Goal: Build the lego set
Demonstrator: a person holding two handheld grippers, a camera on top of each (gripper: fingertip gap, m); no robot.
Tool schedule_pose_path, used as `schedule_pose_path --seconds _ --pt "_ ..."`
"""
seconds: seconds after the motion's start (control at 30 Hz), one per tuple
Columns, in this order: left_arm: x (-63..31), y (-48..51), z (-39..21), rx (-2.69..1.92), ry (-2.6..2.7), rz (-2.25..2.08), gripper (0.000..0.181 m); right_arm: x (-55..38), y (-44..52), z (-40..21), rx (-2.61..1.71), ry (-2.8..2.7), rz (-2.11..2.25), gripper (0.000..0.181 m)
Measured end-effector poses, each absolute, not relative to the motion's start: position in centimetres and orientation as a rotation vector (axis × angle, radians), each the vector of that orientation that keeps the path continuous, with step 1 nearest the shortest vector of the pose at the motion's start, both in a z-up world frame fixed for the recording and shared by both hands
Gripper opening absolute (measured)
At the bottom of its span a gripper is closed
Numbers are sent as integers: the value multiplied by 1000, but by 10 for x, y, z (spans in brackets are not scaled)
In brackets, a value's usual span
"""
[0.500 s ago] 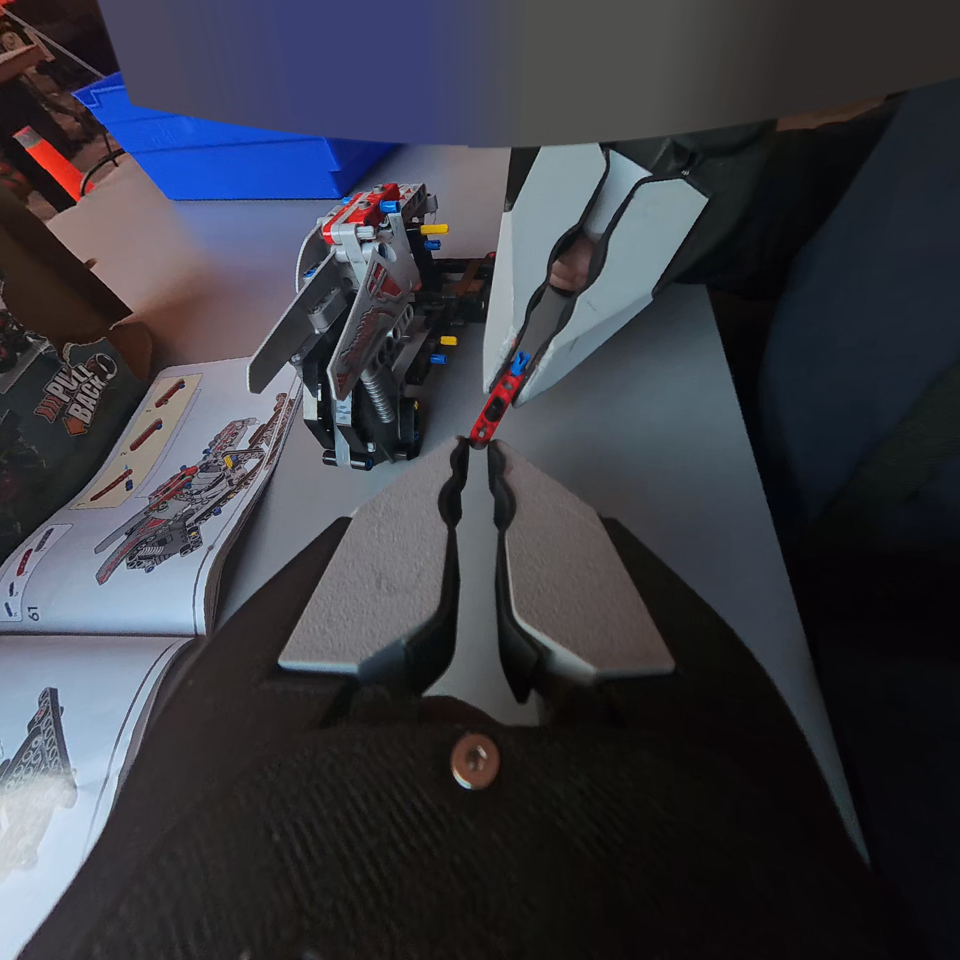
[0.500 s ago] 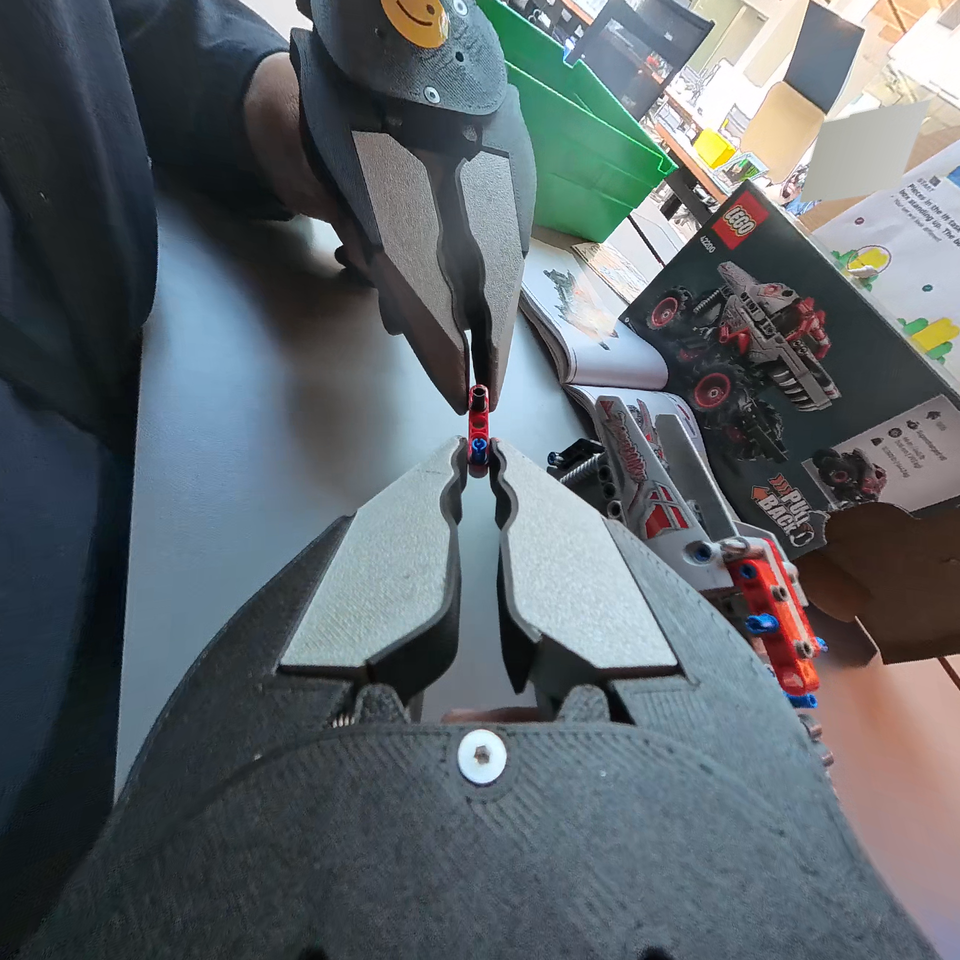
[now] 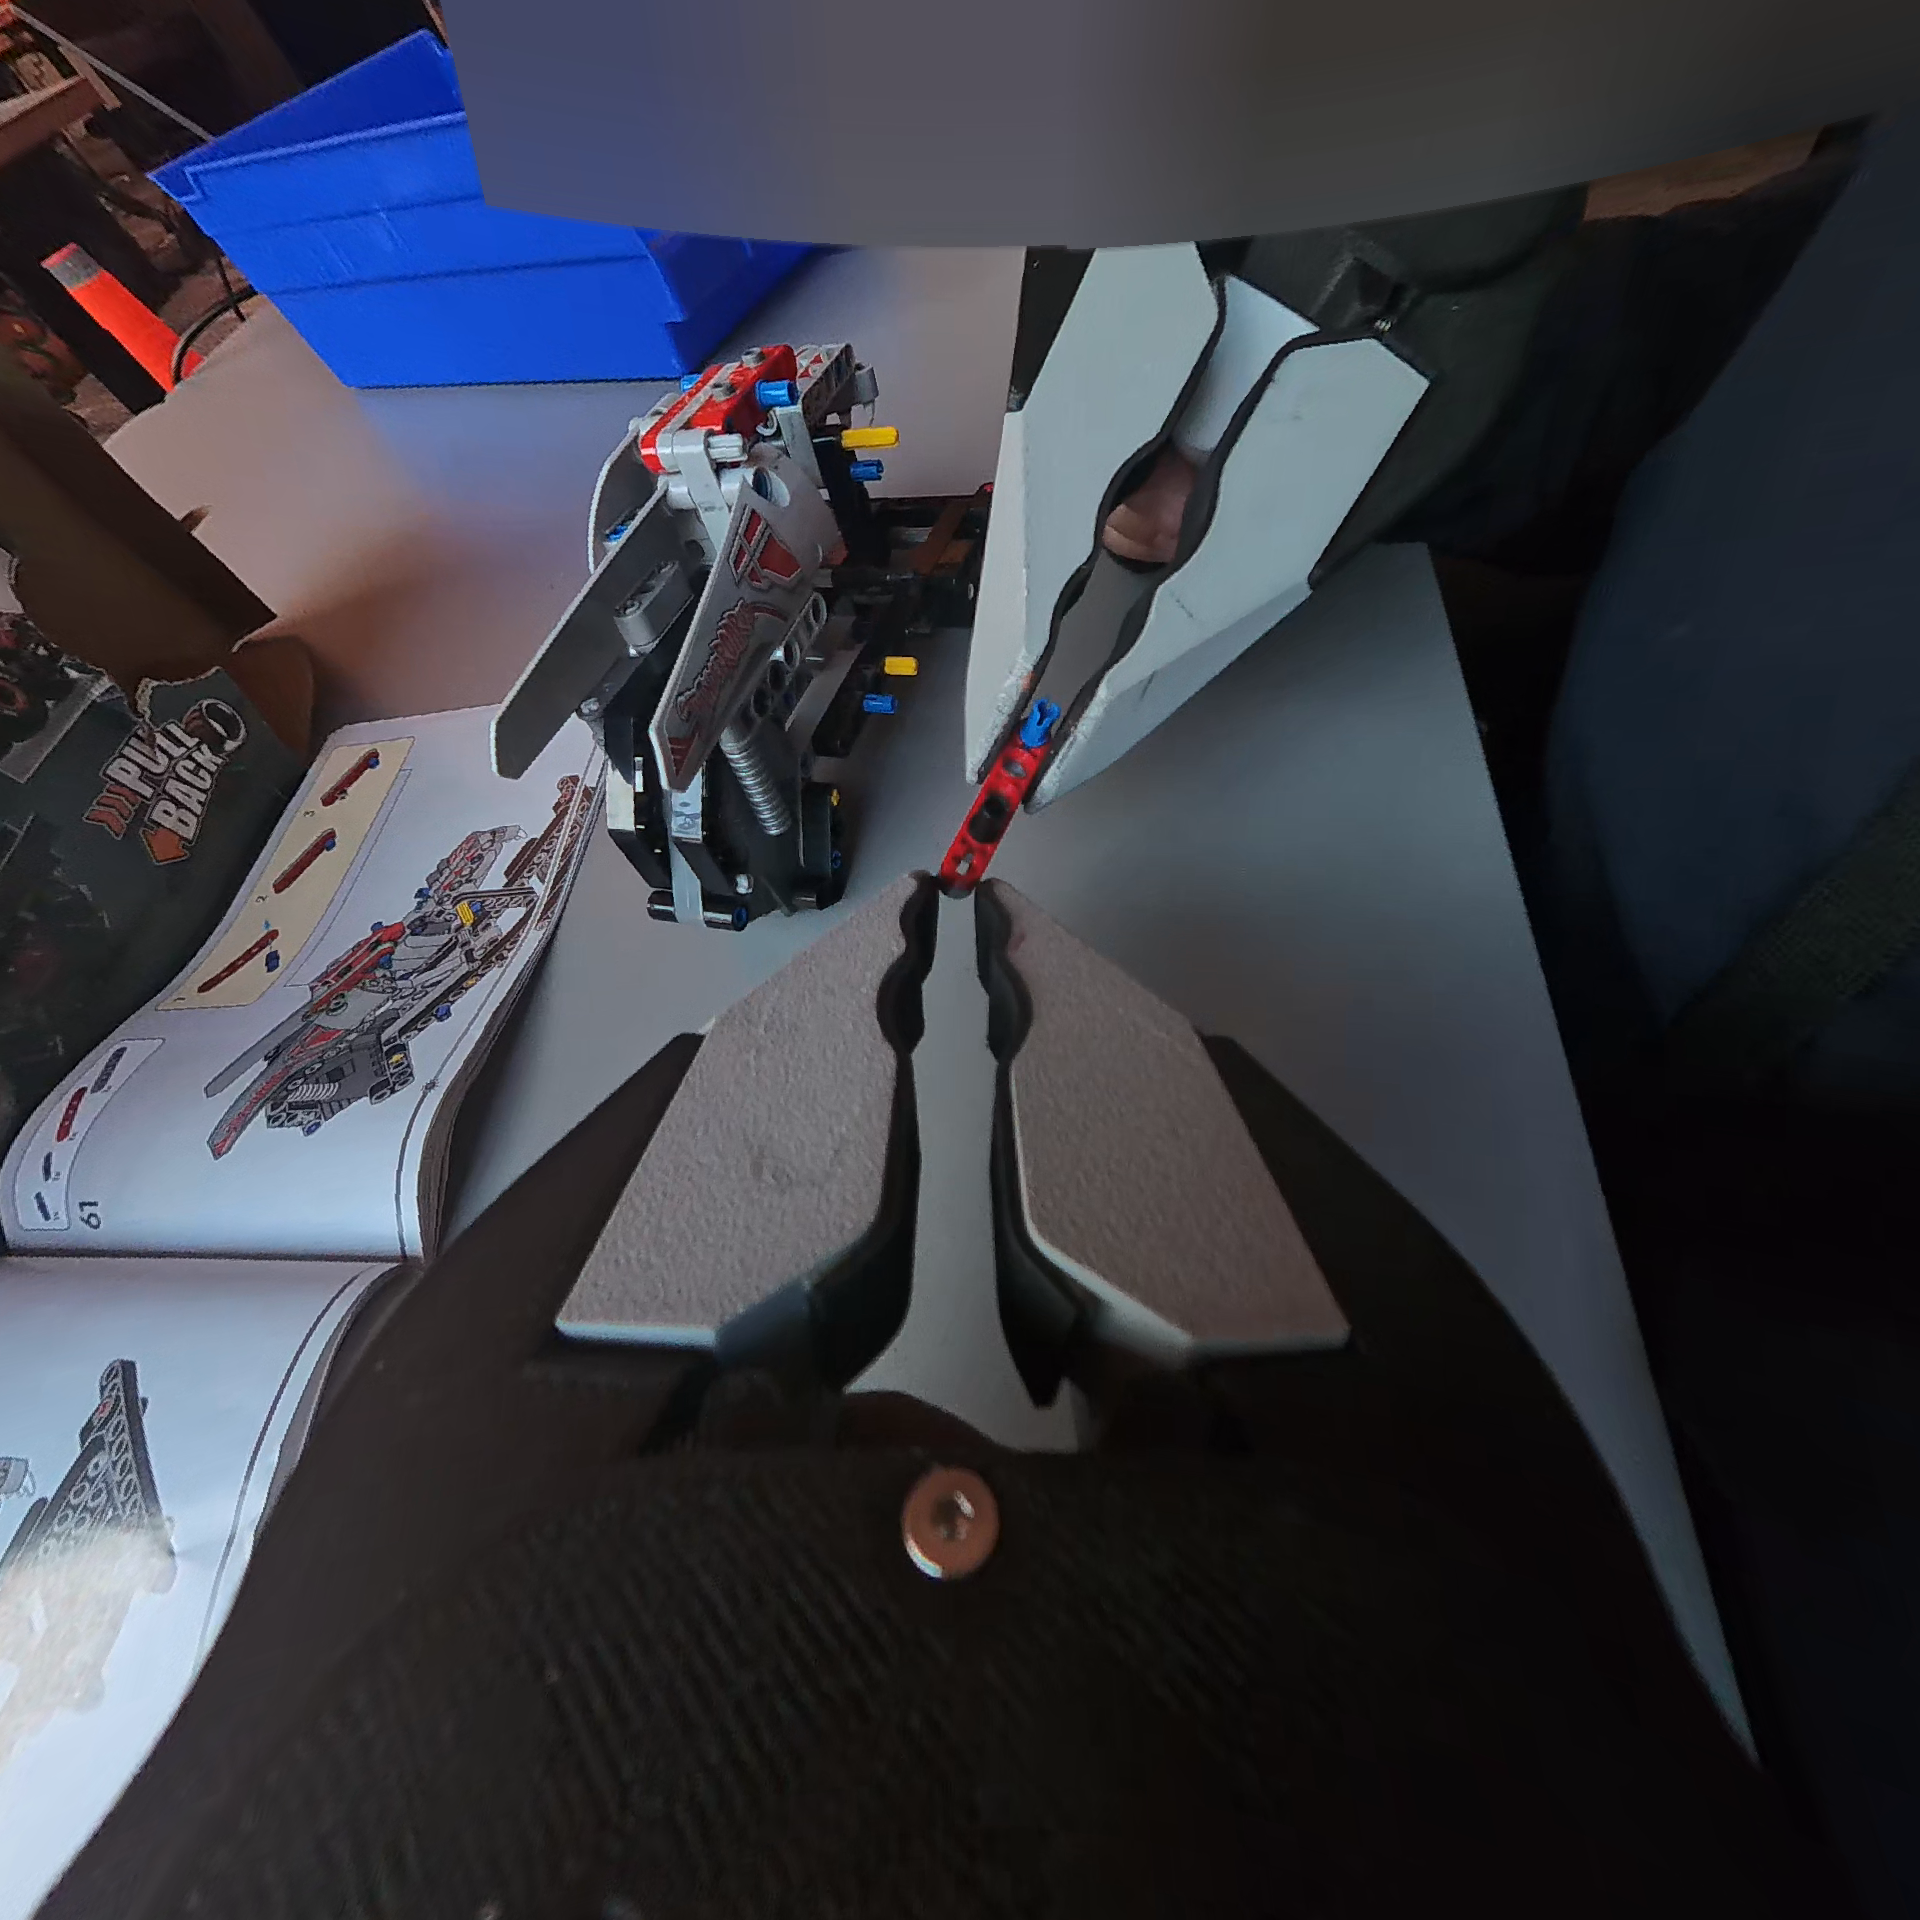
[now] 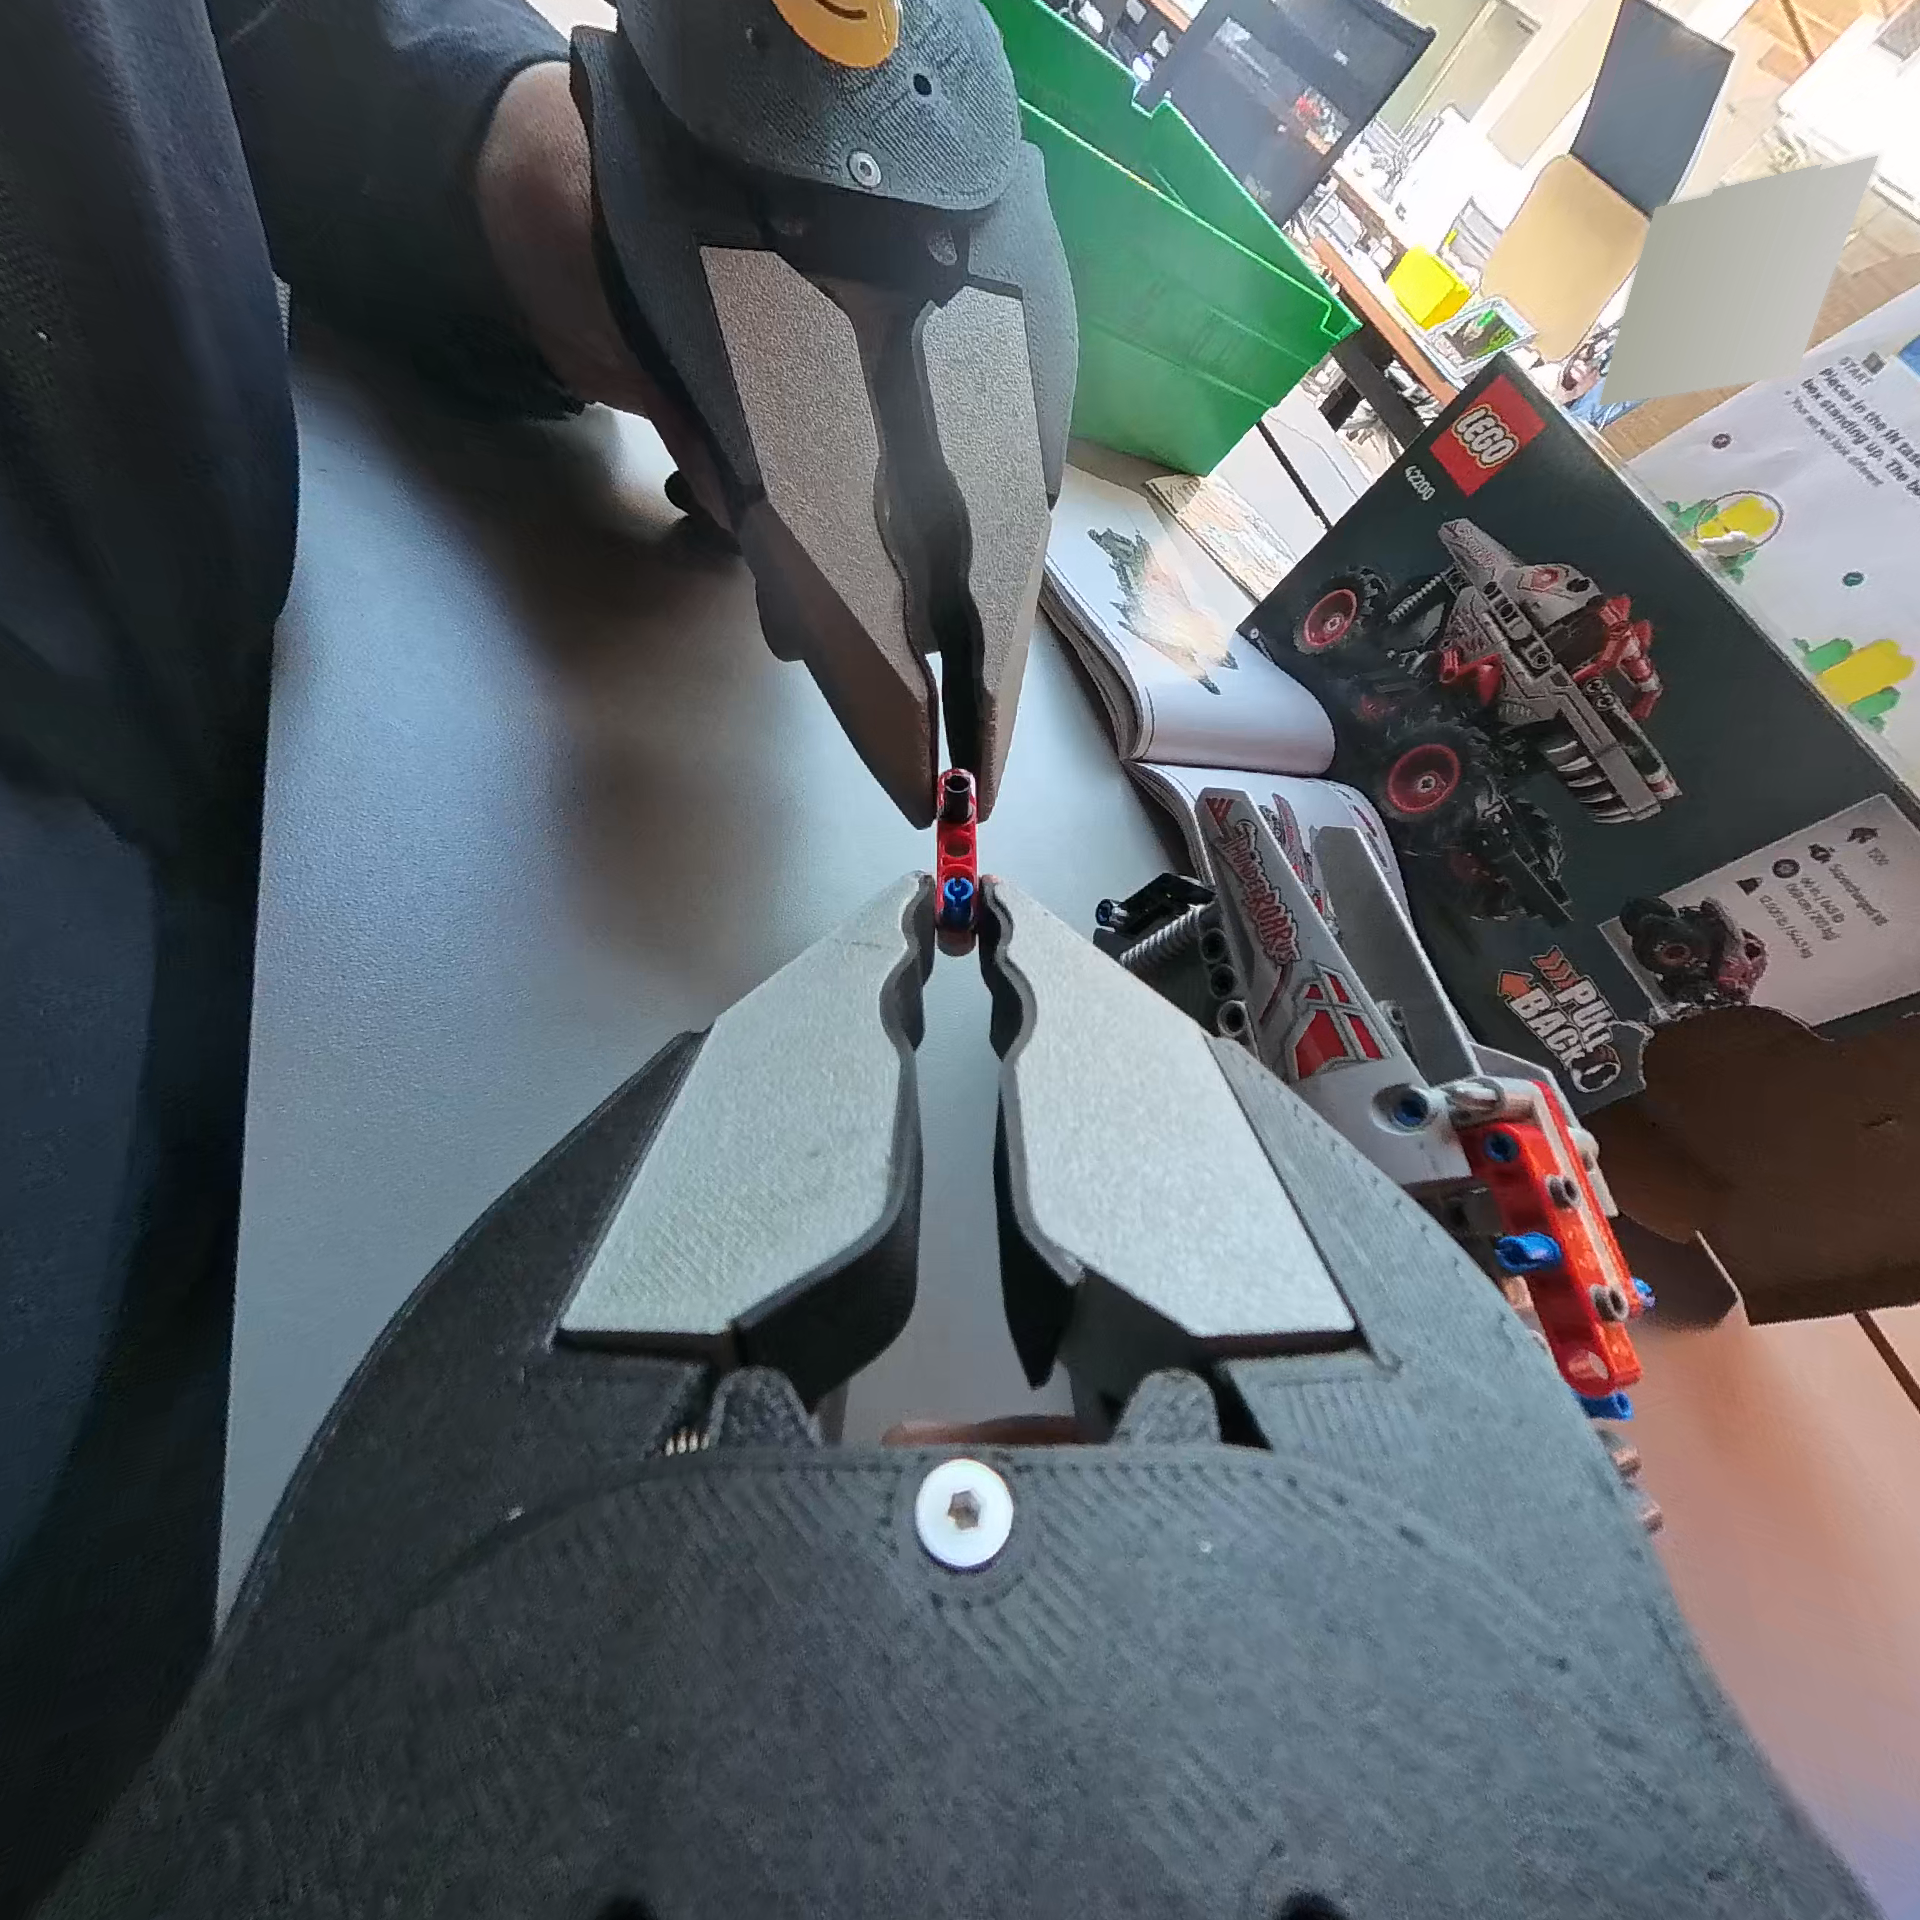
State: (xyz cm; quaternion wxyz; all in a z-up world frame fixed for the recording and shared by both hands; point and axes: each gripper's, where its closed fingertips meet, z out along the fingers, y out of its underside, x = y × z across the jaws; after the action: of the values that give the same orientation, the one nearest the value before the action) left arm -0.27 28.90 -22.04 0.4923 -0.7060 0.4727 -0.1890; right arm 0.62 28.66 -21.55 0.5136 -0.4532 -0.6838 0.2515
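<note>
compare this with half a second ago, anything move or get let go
Almost nothing changed. Both grippers still pinch the small red beam between them: the left gripper on its bare end, the right gripper on the end with the blue pin, jaws shut on it as before. Nothing was let go. The half-built truck, the instruction booklet and the set's box lie where they were.

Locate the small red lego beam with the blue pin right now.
The small red lego beam hangs above the grey table, pinched end to end between the left tongs and right tongs, right of the partly built truck.
</note>
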Motion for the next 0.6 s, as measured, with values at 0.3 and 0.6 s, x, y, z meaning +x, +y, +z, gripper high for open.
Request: schedule_pose_path --seconds 0.3,0.6 --pt "-3 289 -220 -1714 1146 -452 4 6 287 -216 -1091 -1645 605 4" --pt "-3 289 -221 -1725 1144 -461 4 5 287 -217 -1091 -1650 594 4"
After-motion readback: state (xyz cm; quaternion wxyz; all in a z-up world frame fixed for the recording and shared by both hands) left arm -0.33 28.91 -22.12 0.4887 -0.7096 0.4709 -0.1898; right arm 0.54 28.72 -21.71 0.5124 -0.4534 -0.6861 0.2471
